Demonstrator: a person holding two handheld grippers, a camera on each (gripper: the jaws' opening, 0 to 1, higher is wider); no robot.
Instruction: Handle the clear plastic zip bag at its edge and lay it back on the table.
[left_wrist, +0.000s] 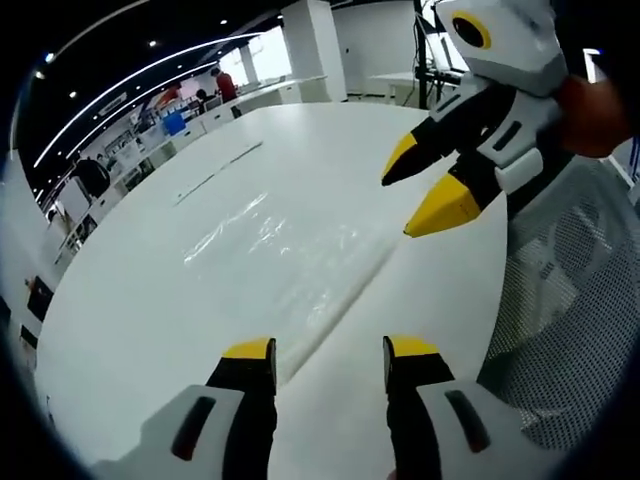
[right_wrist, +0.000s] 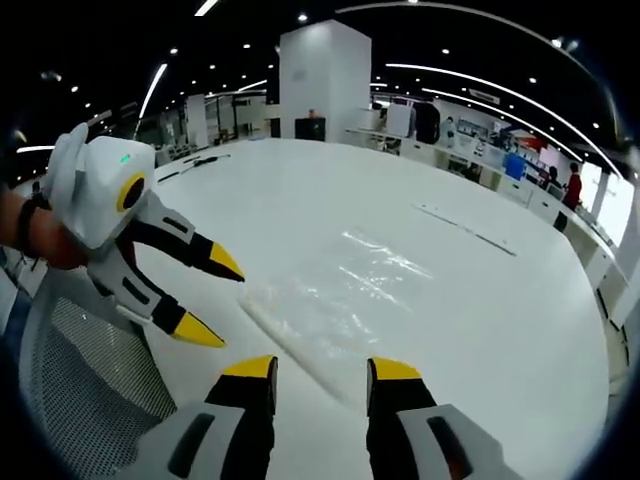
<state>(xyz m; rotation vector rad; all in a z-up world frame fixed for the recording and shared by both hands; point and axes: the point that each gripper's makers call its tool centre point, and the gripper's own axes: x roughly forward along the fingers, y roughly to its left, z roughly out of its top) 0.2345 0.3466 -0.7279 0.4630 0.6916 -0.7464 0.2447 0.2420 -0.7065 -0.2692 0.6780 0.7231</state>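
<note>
A clear plastic zip bag (left_wrist: 285, 255) lies flat on the white table (left_wrist: 150, 290), its zip edge running toward me. My left gripper (left_wrist: 330, 352) hovers open just above the near end of that edge, nothing between its jaws. The right gripper (left_wrist: 425, 190) comes in from the upper right, open and above the table beside the bag's far corner. In the right gripper view the bag (right_wrist: 350, 295) lies ahead, and my right gripper (right_wrist: 322, 368) stands open over its near edge. The left gripper (right_wrist: 205, 295) enters from the left, open, close to the bag's corner.
A mesh chair back (left_wrist: 570, 300) stands at the table's near side, also the mesh (right_wrist: 90, 380) at lower left. Thin strips (left_wrist: 215, 170) lie farther out on the table. Desks and people fill the room's background.
</note>
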